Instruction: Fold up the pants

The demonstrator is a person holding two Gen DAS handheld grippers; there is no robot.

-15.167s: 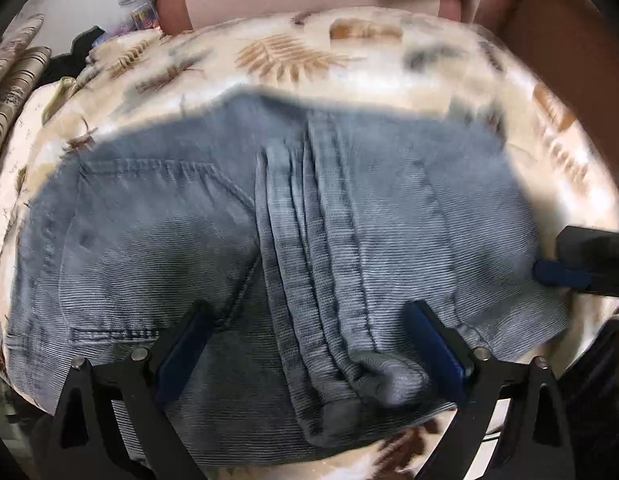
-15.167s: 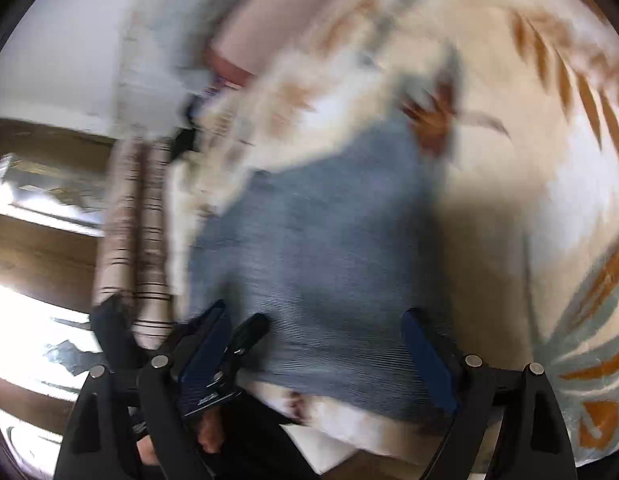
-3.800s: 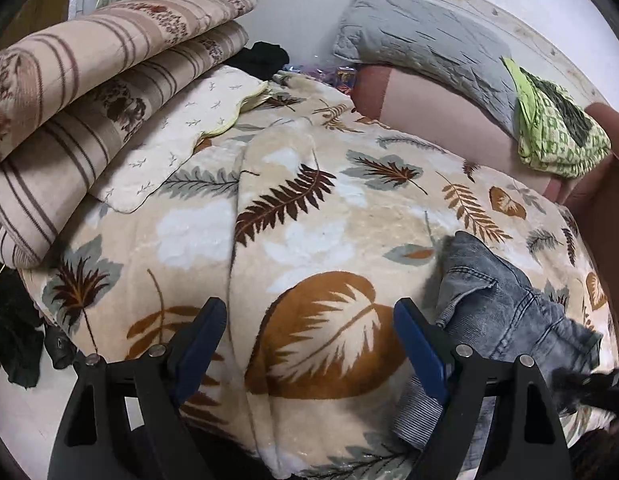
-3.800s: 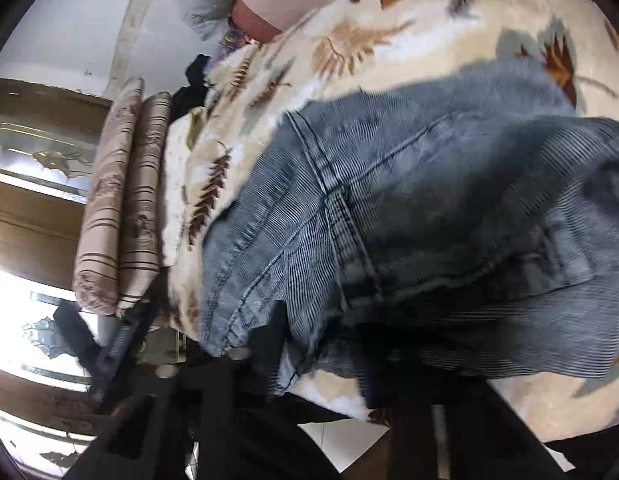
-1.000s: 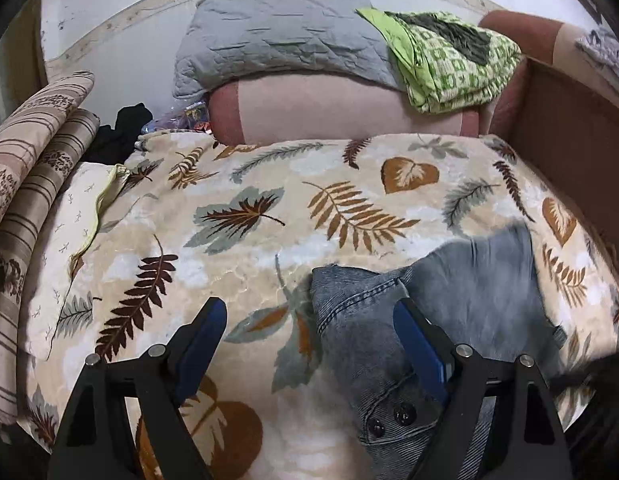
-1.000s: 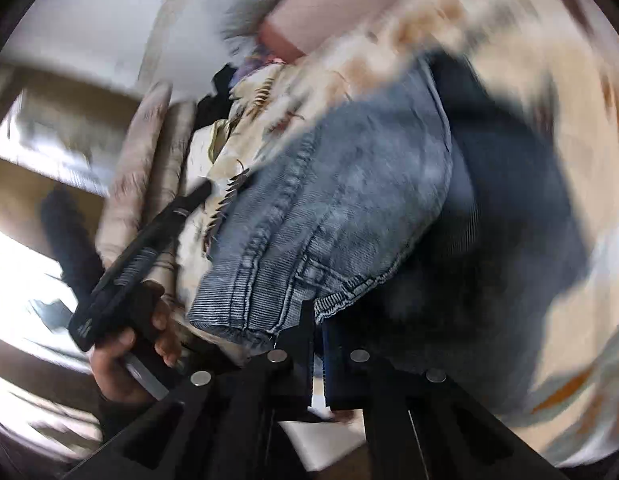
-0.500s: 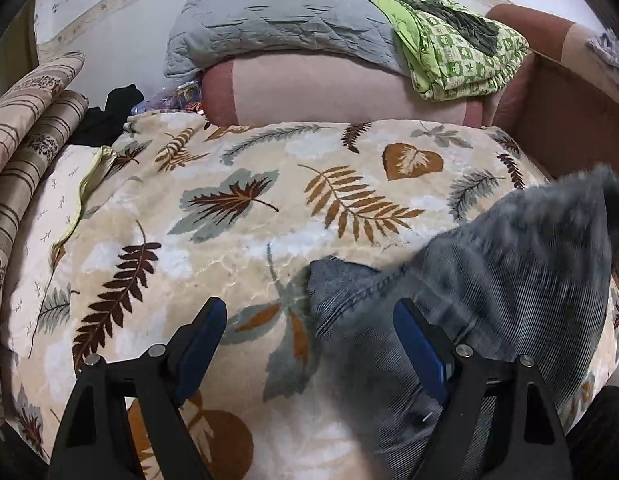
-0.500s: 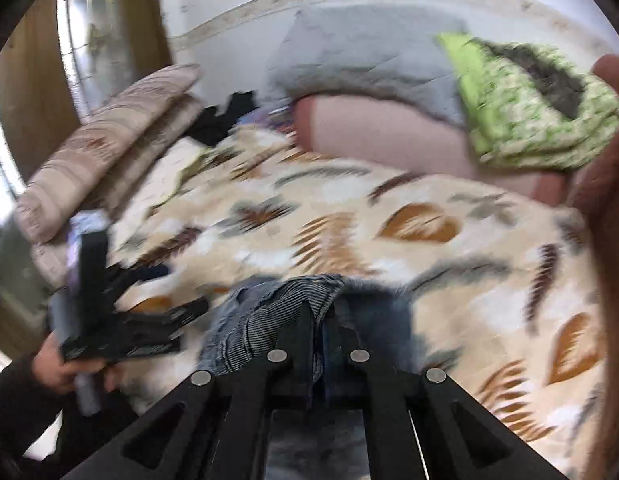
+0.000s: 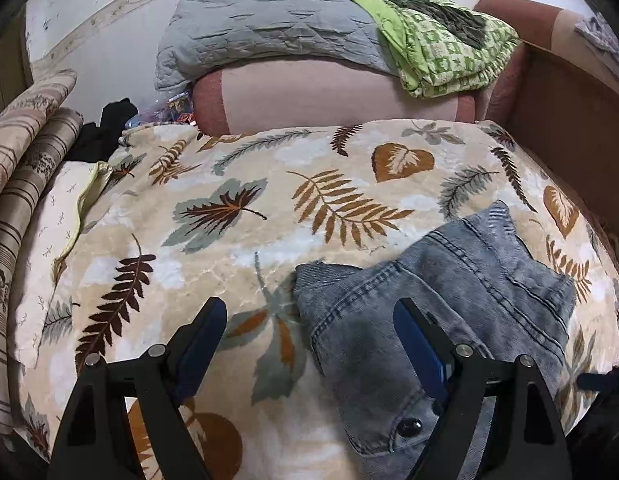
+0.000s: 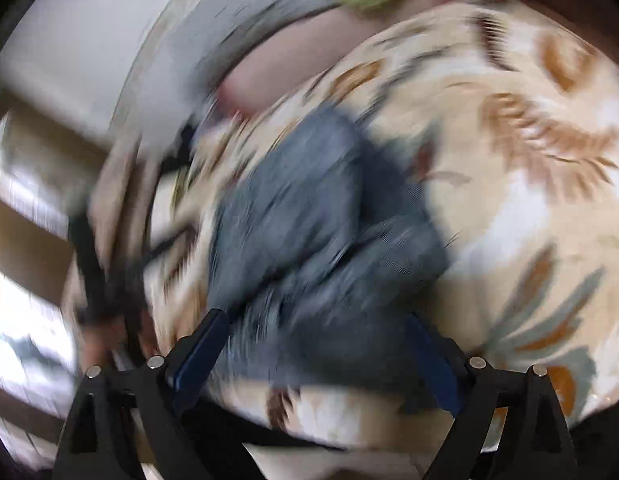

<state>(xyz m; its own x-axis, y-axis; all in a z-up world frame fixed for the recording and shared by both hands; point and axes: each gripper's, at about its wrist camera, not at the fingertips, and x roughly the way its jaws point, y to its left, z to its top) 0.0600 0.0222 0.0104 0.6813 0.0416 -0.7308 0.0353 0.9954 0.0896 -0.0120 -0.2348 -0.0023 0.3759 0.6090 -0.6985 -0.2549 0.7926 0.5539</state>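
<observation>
Bed under a cream leaf-print blanket (image 9: 269, 184) for a surface; beyond its far edge a pink bolster (image 9: 329, 96), stacked with a grey quilted cover (image 9: 269, 28) and a green patterned cloth (image 9: 441, 56). White wall with a patterned border strip behind. Striped cushions (image 9: 17, 168) piled off the blanket's left edge, a brown wooden side panel (image 9: 565, 128) off its right.

On the blanket's near right part, folded grey-blue denim pants (image 9: 449, 304), bunched in a rough bundle. Long axis slanting from the near edge of the blanket up toward its far right, waistband and two dark buttons at the near end, a seamed corner pointing away toward the bolster.

Left gripper (image 9: 309, 336) hovering above the blanket, jaws wide apart, nothing between them but open blanket and the left edge of the denim, one blue pad over the cloth without pressing it.

Right gripper (image 10: 317, 348) seen through heavy motion blur, jaws opening, denim lying between them yet gripped by neither pad.

Against half a second before: right jaws then pinched together on a lifted fold, now spread and let go; the raised flap of denim then blurred in the air over the blanket's right side, now lying flat on the bundle. Left jaws unchanged.
</observation>
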